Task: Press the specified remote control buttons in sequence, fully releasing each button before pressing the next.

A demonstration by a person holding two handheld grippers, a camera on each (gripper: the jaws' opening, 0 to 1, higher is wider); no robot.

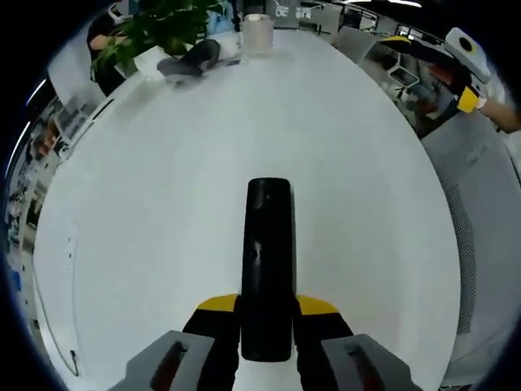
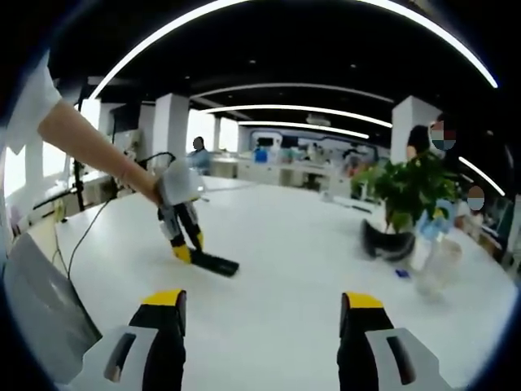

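One big white surface holds all we work with. At its far end we see a green plant, a dark curved thing beside it, and a pale cup.

Next comes our right tool. Its jaws are wide apart and hold nothing. It hangs well above the surface, far from the remote. In the left gripper view we see it high up on the far right.

Then comes our left tool. Its jaws are closed on the near end of the remote. The yellow tips sit on each side of it.

The remote is long, black and thin. Its long side points straight away from the left tool, toward the far end of the surface. In the right gripper view it lies low on the surface, ahead and to the left of our right tool, with the left tool at one end.

We think the right tool has to do the pressing. It must come down and to the left to reach the buttons. We cannot make out any buttons from here.
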